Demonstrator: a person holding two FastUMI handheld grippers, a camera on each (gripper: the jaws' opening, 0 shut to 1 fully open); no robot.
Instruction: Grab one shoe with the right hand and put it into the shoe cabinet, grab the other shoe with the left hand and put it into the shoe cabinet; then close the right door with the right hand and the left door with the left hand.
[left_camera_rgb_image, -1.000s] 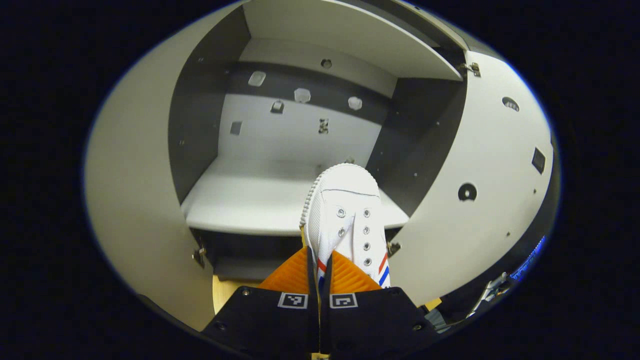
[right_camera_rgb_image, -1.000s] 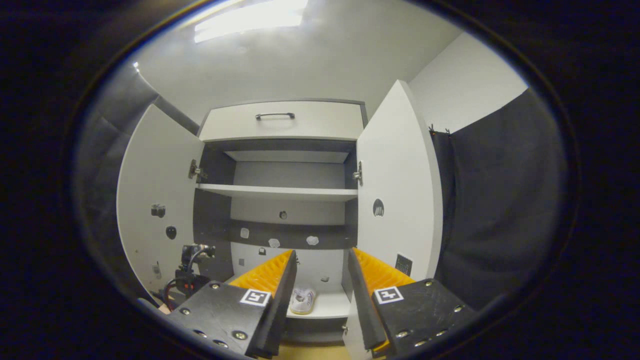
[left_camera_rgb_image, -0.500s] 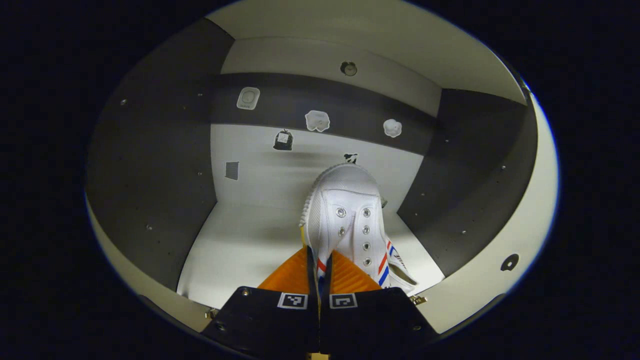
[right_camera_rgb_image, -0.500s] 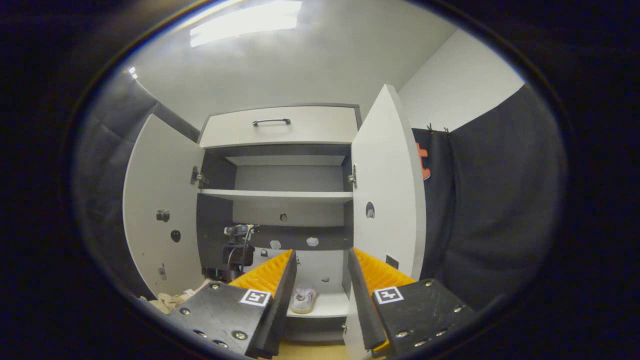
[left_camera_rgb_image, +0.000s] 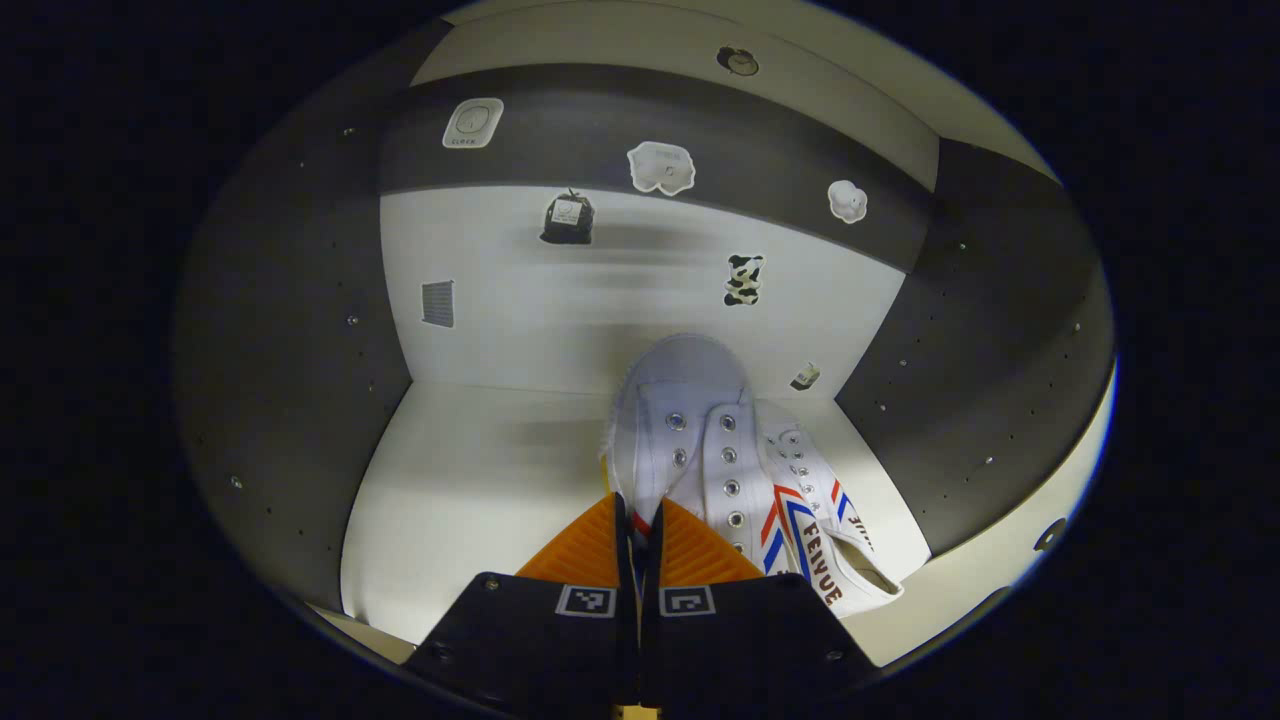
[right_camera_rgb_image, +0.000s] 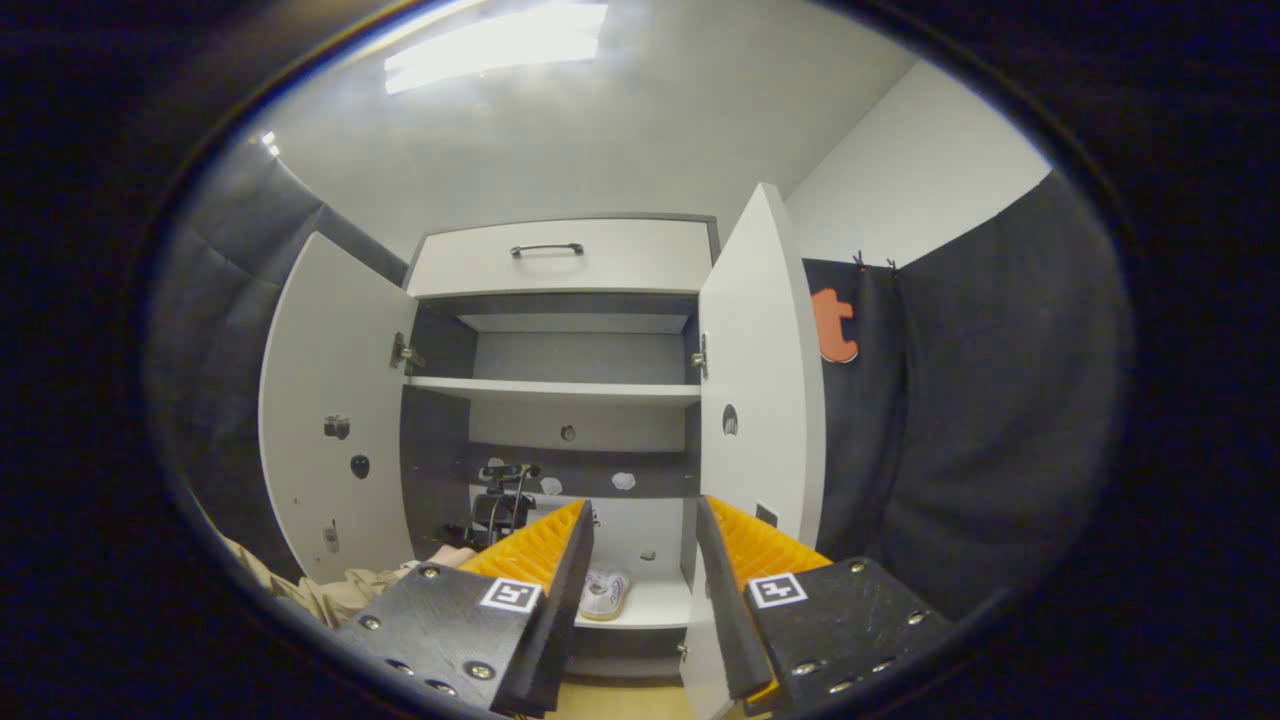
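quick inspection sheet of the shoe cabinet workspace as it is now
surface: white bottom shelf of the open shoe cabinet, bare at its left.
job's things: white canvas shoe held by the left gripper; second white striped shoe lies on the shelf beside it; left door and right door both open.
clutter: small stickers on the back panel.
grippers: left gripper shut on the shoe; right gripper open, holding nothing.
cables: nothing seen.
surroundings: black cloth wall, drawer with handle.
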